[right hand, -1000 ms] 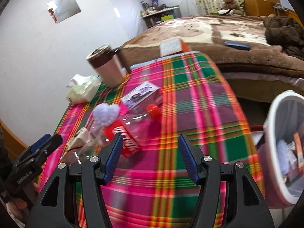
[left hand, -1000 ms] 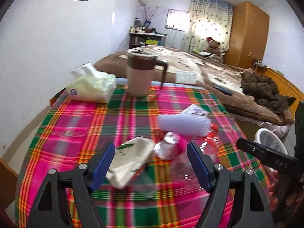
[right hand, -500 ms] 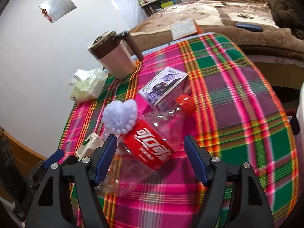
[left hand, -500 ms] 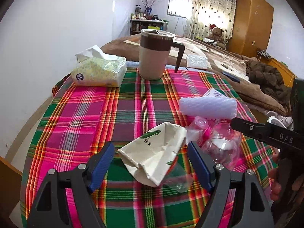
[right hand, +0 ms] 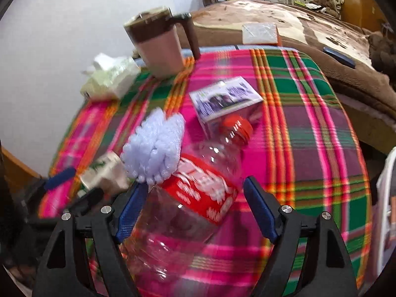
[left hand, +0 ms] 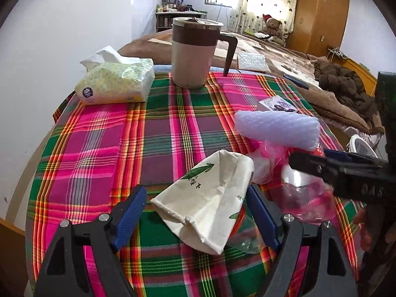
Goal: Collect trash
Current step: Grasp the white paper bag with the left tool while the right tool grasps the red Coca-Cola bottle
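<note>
A crushed white paper cup (left hand: 208, 203) lies on the plaid tablecloth (left hand: 99, 153), between the open blue pads of my left gripper (left hand: 195, 212); the pads stand apart from it. A clear plastic bottle (right hand: 195, 203) with a red label and red cap lies on its side between the open pads of my right gripper (right hand: 193, 205). A roll of white bubble wrap (right hand: 156, 148) leans on the bottle; it also shows in the left wrist view (left hand: 277, 128). A small purple box (right hand: 225, 99) lies beyond the bottle's cap. The right gripper shows in the left wrist view as a black bar over the bottle (left hand: 307, 193).
A brown and beige mug (left hand: 195, 54) and a tissue pack (left hand: 116, 84) stand at the table's far side. A white bin (right hand: 386, 203) with trash sits off the table's right edge. A bed with a brown blanket (left hand: 297, 74) lies behind.
Both grippers have moved forward and down. The paper cup now sits between the left pads, and the bottle between the right pads. Both stay open.
</note>
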`<action>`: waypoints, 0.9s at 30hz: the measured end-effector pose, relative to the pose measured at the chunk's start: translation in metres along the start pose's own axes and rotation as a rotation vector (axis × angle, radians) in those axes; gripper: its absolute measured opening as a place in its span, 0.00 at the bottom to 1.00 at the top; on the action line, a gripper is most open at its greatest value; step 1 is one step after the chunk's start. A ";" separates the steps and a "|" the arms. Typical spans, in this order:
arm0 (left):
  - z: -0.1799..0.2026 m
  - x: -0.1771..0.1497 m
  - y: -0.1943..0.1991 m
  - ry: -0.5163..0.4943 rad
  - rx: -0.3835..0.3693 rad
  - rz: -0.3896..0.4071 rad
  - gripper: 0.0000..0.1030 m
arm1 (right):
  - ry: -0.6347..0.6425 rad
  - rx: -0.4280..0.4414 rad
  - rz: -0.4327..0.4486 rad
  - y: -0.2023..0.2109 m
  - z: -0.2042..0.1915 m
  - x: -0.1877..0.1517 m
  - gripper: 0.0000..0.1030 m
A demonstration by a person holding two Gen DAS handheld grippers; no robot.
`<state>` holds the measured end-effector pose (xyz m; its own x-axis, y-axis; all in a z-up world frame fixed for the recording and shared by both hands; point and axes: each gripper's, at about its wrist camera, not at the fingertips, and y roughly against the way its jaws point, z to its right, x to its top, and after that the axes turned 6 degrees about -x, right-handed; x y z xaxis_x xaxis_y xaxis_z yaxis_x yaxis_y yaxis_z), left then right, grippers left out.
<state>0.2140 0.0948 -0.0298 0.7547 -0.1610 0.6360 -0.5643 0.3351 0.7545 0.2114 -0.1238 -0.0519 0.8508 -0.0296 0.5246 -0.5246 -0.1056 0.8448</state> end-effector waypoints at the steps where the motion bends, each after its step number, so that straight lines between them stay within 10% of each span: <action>1: -0.001 0.001 -0.002 0.000 -0.003 -0.008 0.81 | 0.008 -0.010 -0.013 -0.001 0.003 -0.001 0.78; 12: -0.003 0.001 -0.021 0.018 -0.033 -0.055 0.81 | 0.041 -0.121 -0.006 0.008 0.042 -0.025 0.78; 27: 0.000 0.002 -0.016 0.038 -0.030 -0.031 0.49 | 0.064 -0.067 0.100 0.016 0.049 -0.029 0.75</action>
<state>0.2248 0.0893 -0.0404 0.7842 -0.1367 0.6052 -0.5306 0.3578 0.7684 0.1804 -0.1738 -0.0590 0.7918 0.0273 0.6102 -0.6092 -0.0384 0.7921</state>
